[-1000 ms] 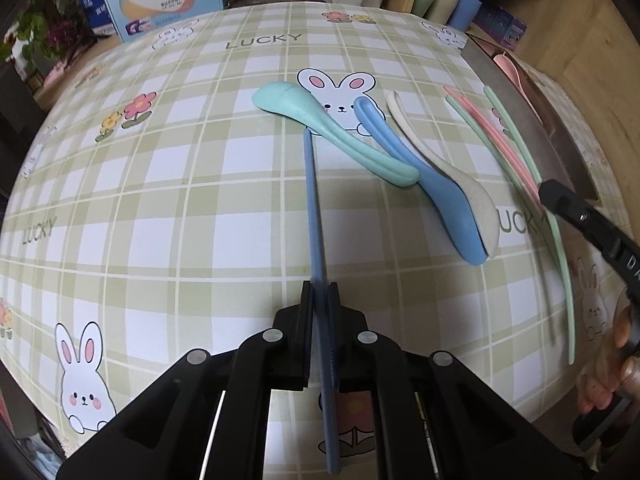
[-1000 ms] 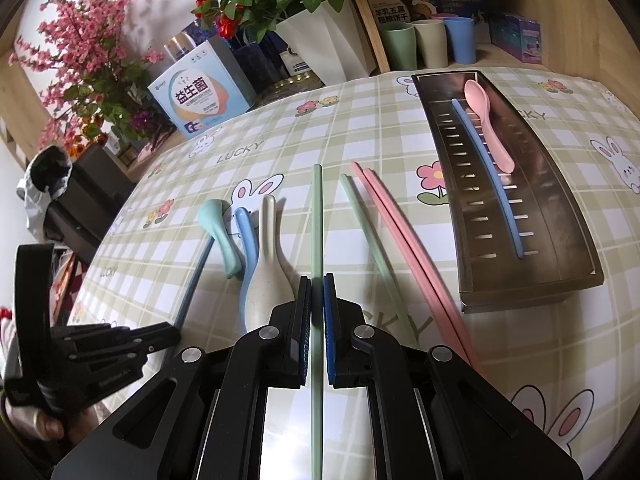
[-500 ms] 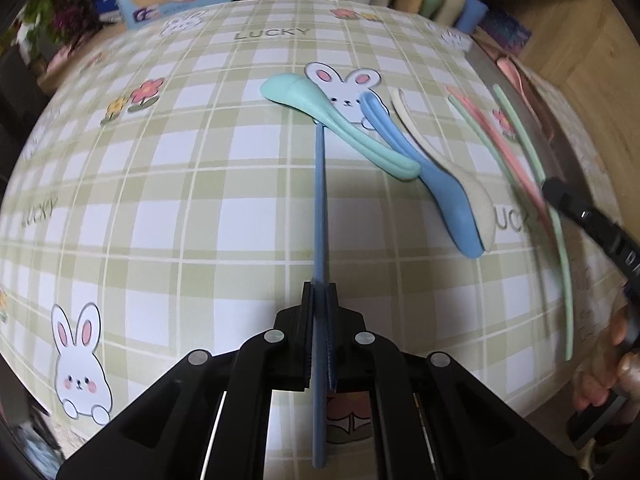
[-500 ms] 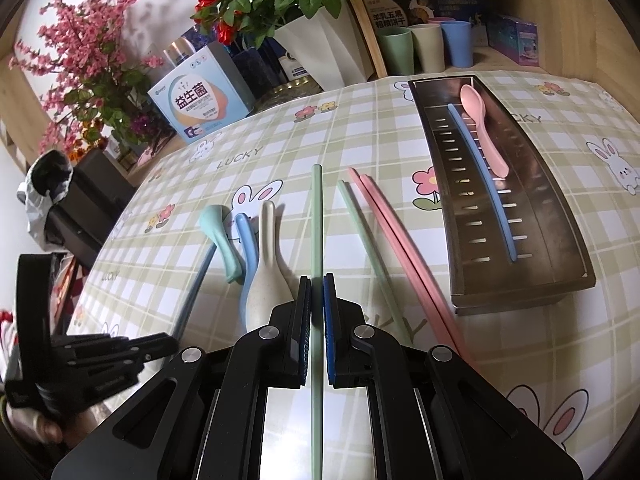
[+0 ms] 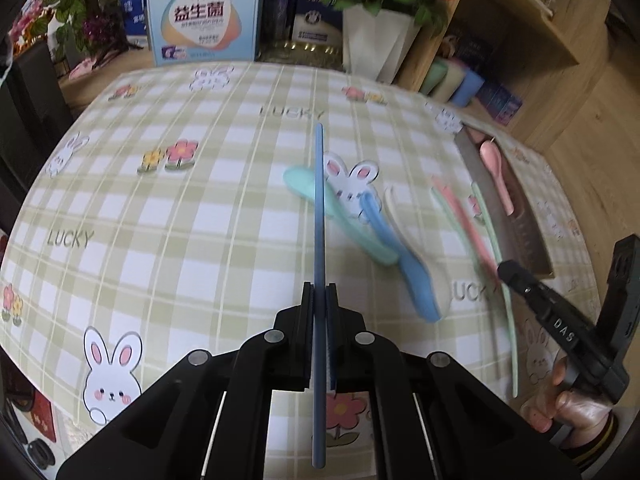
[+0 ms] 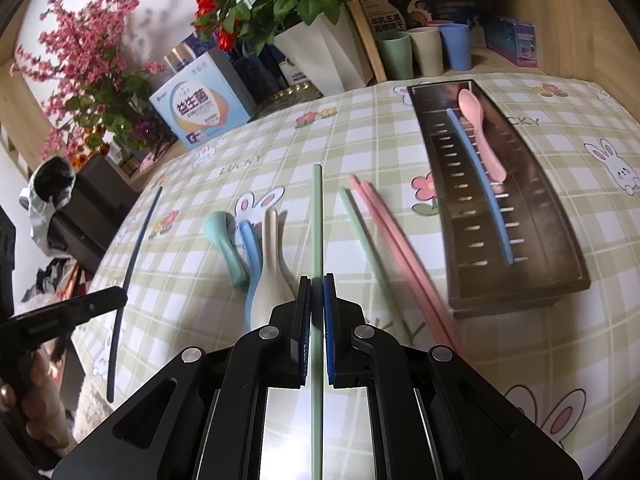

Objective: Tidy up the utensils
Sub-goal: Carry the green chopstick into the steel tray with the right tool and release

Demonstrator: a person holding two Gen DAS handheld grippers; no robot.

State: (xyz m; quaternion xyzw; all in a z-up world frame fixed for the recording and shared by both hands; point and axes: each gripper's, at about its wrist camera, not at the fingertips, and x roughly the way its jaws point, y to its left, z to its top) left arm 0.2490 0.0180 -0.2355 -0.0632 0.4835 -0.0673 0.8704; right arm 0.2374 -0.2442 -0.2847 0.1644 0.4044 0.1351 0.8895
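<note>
My left gripper point(image 5: 319, 292) is shut on a dark blue chopstick point(image 5: 319, 200) and holds it in the air above the checked tablecloth. My right gripper point(image 6: 317, 292) is shut on a pale green chopstick point(image 6: 317, 220). Teal point(image 6: 224, 240), blue point(image 6: 250, 248) and cream point(image 6: 272, 272) spoons lie bunched left of it. A second green chopstick point(image 6: 360, 232) and two pink chopsticks point(image 6: 400, 240) lie to its right. The metal tray point(image 6: 560, 220) at the right holds a blue chopstick point(image 6: 480, 184) and a pink spoon point(image 6: 480, 140). The right wrist view shows the left gripper point(image 6: 120, 298) at the far left.
A white flower pot point(image 6: 320, 52), a blue-and-white box point(image 6: 200, 112) and three cups point(image 6: 424, 54) stand along the table's far edge. A wooden shelf wall point(image 6: 580, 20) rises behind the tray. A person's hand point(image 5: 560, 404) grips the right tool near the front edge.
My left gripper has risen with the blue chopstick, whose far tip has come out from under the teal spoon and off the cloth. The right gripper has stayed put.
</note>
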